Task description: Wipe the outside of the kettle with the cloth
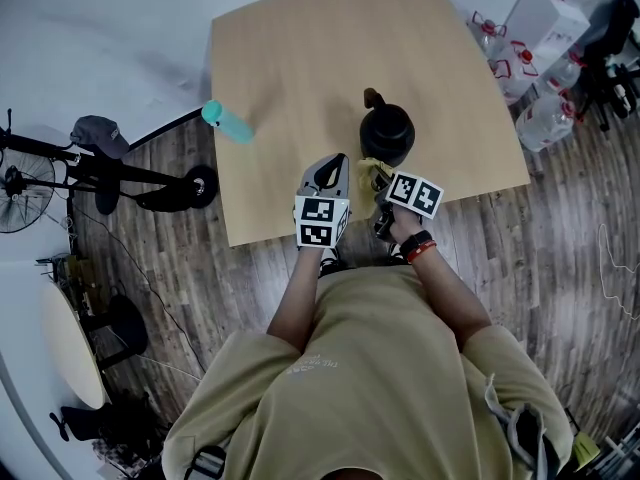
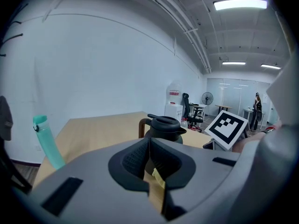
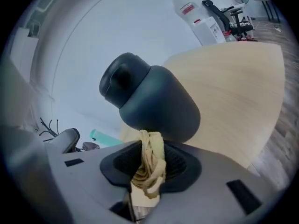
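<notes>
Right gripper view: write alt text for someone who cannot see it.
The right tool grips a bunched yellow cloth, its top against the side of a black kettle. A light wooden table stretches behind, with a teal bottle at far left.

Light wood table (image 1: 300, 58), rounded corners, on grey-brown plank floor (image 1: 570, 268). Plain white wall (image 2: 93, 69) behind table. Ceiling pipes (image 2: 174, 14) exposed; strip lights (image 2: 240, 4) lit. Far end: glass partition (image 2: 229, 92), standing fan (image 2: 207, 98), black office chair (image 2: 189, 112). Second fan (image 1: 18, 183) and small round white table (image 1: 68, 343) at left.
</notes>
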`<state>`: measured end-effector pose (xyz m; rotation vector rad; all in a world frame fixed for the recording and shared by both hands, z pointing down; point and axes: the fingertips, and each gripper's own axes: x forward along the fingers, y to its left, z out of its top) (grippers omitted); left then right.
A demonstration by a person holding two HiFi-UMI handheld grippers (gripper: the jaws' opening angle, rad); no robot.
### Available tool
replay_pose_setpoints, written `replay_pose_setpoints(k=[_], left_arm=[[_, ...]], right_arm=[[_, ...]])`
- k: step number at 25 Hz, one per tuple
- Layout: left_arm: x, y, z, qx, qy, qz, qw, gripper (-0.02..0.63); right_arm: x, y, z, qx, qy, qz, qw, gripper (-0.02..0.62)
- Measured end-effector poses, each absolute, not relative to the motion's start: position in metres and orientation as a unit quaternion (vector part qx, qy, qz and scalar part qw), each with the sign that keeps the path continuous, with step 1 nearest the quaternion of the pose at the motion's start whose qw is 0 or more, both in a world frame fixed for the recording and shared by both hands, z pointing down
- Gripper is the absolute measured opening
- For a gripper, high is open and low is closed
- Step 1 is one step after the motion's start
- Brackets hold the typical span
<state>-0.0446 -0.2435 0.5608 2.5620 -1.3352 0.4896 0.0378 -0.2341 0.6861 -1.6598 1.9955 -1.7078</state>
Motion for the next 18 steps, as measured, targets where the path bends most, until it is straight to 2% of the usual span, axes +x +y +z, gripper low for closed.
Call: replay_pose_setpoints(k=[18], left_arm=[[0.000,-0.227,0.566,0.865,-0.459,0.172,0.109,0.026]], right_arm=[[0.104,-0.216,0.683,-0.540,0.652,-0.532,0.004,0.120]])
